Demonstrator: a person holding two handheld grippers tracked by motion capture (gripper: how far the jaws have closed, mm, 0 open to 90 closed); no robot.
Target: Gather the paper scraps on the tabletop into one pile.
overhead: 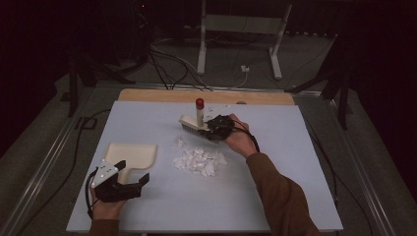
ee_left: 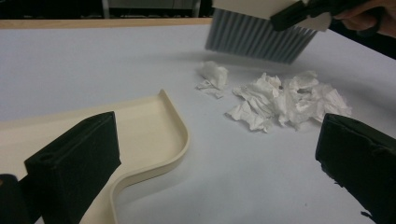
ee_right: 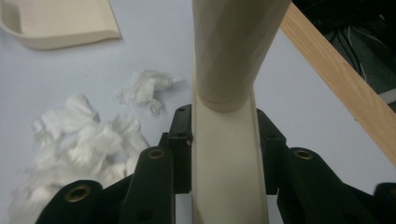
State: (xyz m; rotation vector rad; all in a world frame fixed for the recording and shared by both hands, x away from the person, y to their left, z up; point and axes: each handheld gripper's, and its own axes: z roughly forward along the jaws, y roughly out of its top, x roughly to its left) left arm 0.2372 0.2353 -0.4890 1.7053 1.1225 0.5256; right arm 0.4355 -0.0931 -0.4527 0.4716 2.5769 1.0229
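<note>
No readable text, labels, brands or numbers on any object in view.

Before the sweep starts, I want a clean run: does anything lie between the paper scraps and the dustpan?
Nothing visible does. The scraps lie on bare table, with open surface between them and the dustpan. The brush, held in the right gripper, hangs beyond the pile.

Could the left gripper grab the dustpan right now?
Probably yes: the left gripper sits open right beside the dustpan, with nothing between them; one jaw already reaches over its edge.
</note>
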